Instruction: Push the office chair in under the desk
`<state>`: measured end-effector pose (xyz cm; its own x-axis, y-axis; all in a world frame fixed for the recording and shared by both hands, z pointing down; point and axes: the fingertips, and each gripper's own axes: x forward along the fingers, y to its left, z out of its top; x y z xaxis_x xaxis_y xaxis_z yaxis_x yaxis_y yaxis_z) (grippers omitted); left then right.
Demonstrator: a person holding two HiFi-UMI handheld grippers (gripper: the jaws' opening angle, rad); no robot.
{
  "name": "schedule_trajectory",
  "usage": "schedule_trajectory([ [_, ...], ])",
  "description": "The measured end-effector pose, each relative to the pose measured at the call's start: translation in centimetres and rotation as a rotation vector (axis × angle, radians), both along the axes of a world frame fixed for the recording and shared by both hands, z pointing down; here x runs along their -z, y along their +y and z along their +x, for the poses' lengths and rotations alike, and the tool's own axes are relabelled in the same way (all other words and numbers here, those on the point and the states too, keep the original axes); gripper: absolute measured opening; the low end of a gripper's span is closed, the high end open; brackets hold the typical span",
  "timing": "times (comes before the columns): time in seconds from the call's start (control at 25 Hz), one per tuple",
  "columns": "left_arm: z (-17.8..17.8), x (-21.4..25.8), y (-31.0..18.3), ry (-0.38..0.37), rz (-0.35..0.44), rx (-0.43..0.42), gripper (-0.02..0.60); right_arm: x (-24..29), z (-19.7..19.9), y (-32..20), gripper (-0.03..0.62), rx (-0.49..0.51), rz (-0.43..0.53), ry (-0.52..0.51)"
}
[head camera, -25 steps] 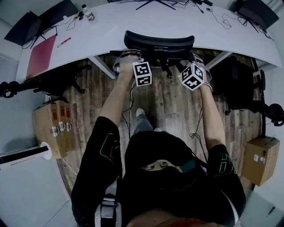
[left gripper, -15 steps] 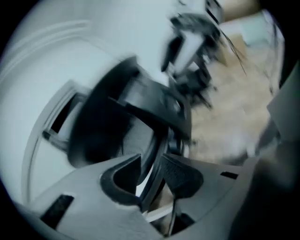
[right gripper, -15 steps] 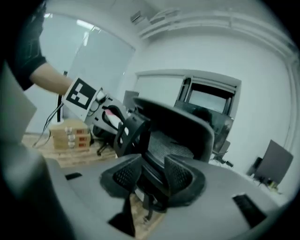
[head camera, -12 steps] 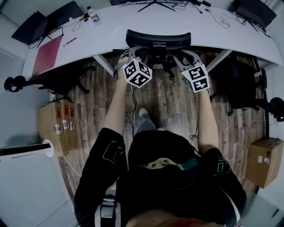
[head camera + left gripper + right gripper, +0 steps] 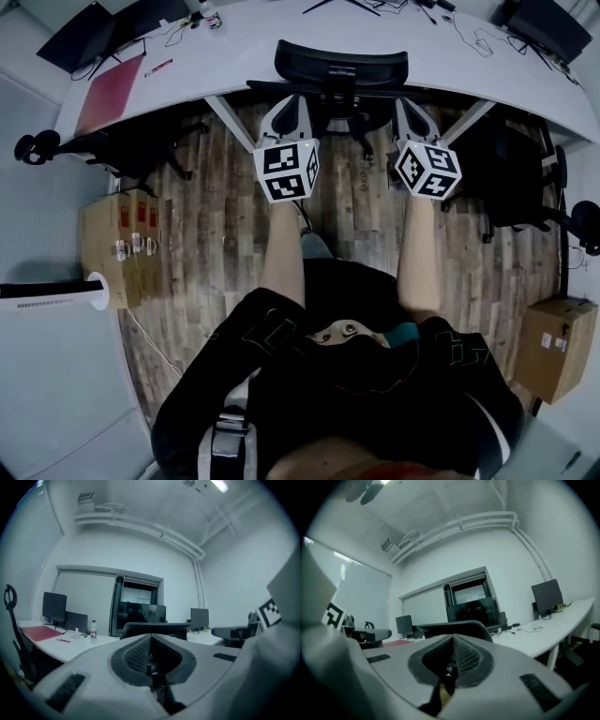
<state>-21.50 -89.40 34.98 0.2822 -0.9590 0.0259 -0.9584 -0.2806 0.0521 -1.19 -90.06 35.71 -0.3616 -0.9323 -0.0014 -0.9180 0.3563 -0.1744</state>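
Once both hands had lifted up and back off the office chair (image 5: 341, 67), the left gripper (image 5: 292, 103) and right gripper (image 5: 407, 105) had just closed, jaws together on nothing, and the chair sat at top centre, seat tucked beneath the worktop (image 5: 506, 66), so the push looked finished.

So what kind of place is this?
Most likely an office. There is a long white desk with a black office chair at it, and a computer monitor stands on the desk.
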Motion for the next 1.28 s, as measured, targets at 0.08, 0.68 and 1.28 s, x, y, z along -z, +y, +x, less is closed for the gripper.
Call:
schedule_trajectory([
  [0.08,0.2,-0.6,0.7,-0.035,-0.009,0.001,0.008,0.2,0.6,0.3,0.005,-0.025,-0.015,0.038],
  [0.68,2.6,-0.5,1.2,-0.079,0.016,-0.054,0.008,1.7,1.3,1.9,0.005,-0.014,0.030,0.106],
  [1.28,1.5,-0.1,0.9,-0.074,0.034,-0.039,0.009,2.7,0.0,1.1,0.005,0.015,0.072,0.133],
])
